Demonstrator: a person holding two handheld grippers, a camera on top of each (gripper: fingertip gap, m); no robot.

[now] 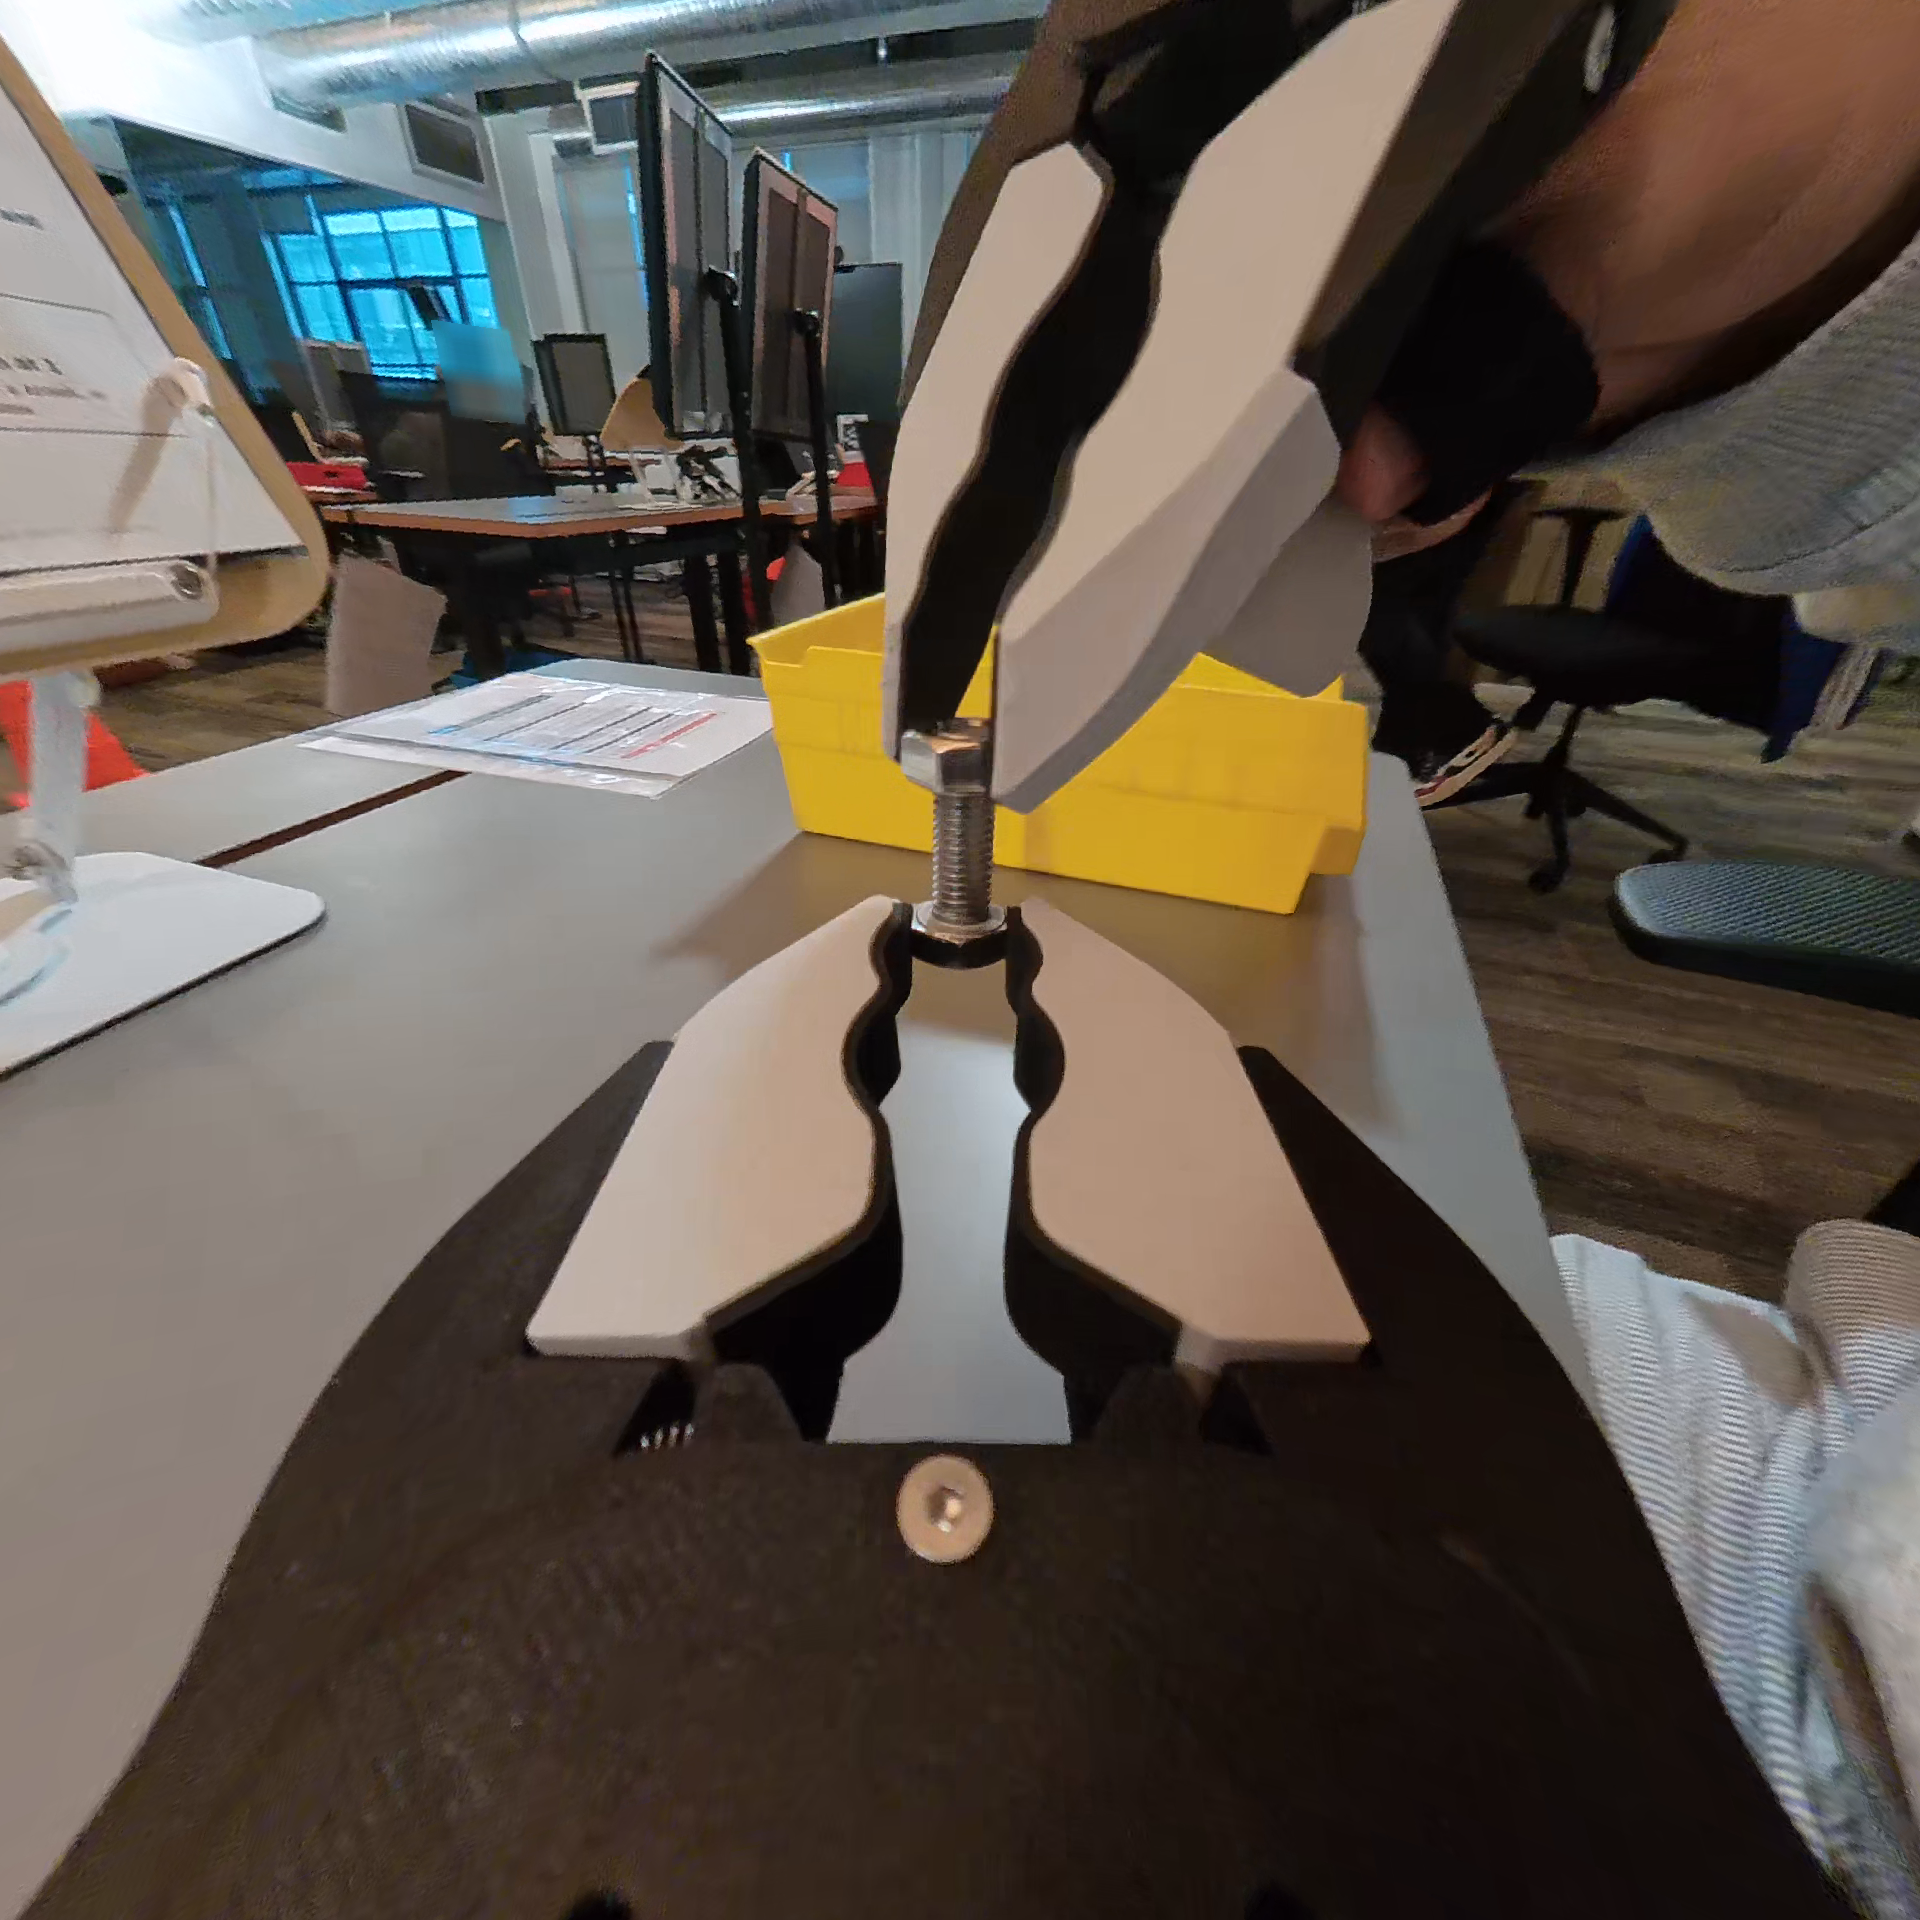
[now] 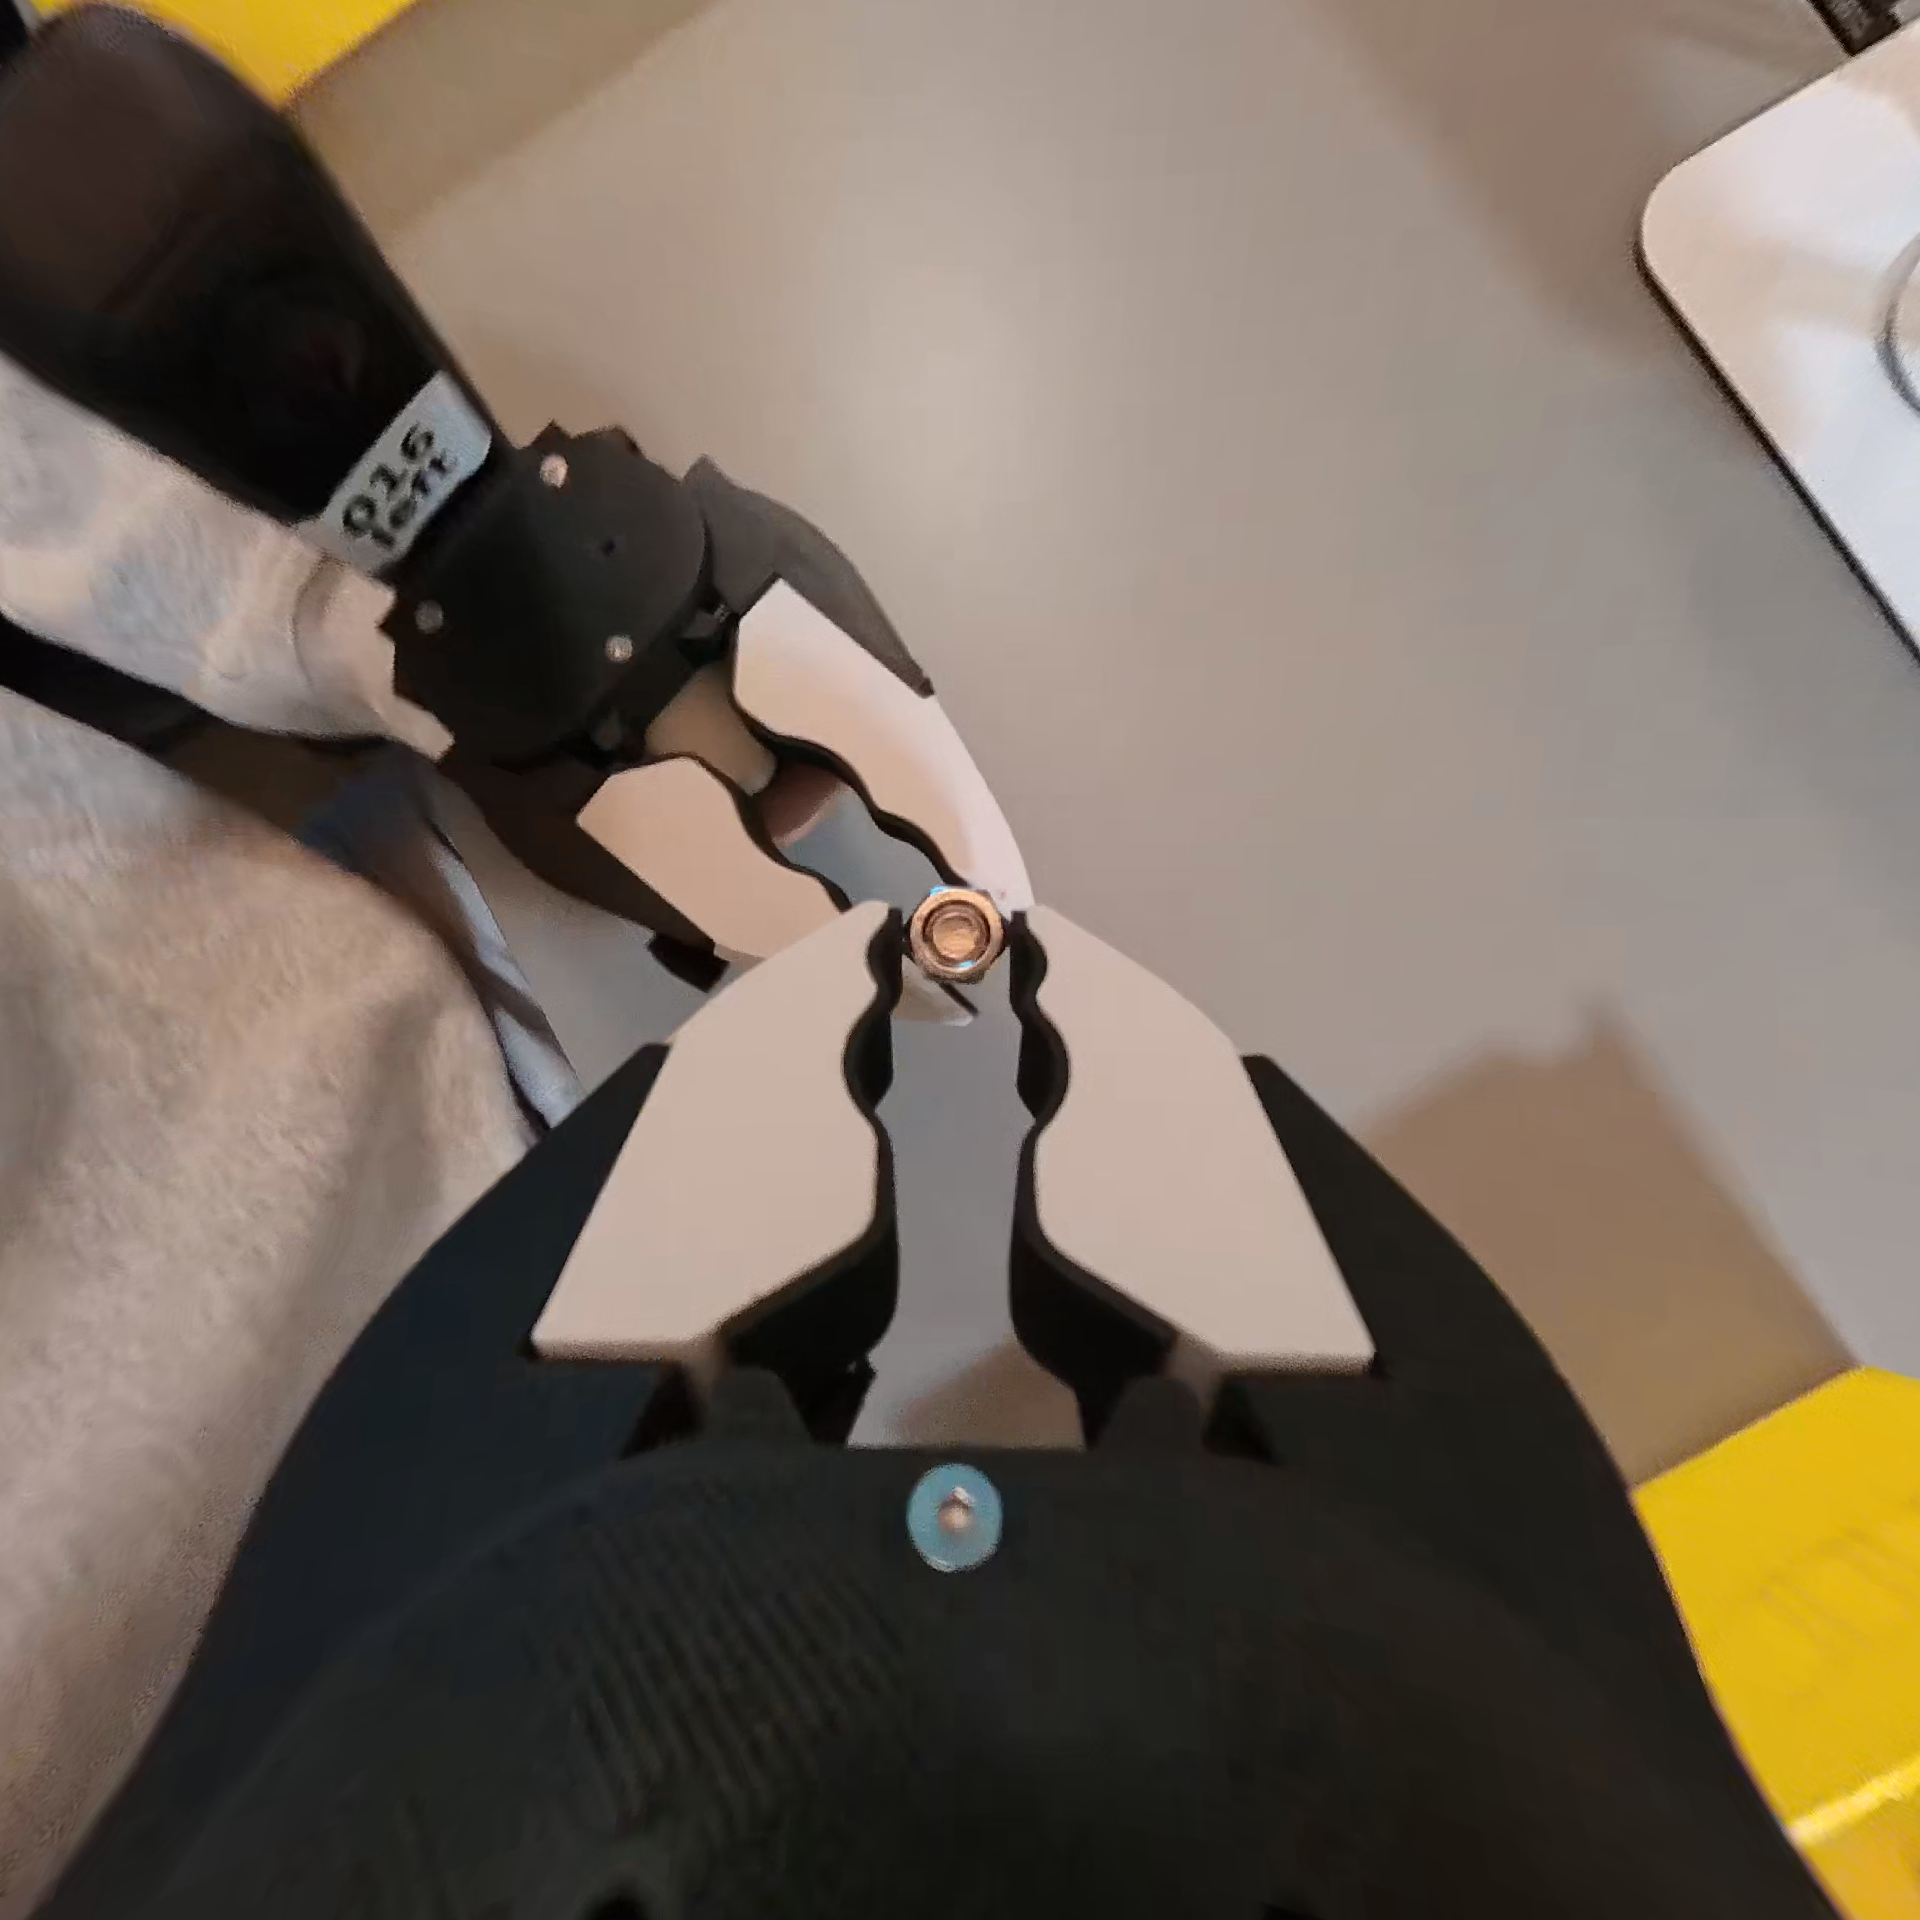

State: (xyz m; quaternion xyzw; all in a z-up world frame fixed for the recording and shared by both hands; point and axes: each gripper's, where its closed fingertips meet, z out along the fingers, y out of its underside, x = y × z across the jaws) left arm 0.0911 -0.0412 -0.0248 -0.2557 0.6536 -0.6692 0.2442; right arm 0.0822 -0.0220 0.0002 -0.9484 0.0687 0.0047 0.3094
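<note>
bolt: silver, threaded, upright above the surface | head: I have it pinched in my right gripper from above | nut: silver hex, on its lower end, clamped in my left gripper

Two grippers, one bolt, one nut, one yellow bin, two monitors.
</note>
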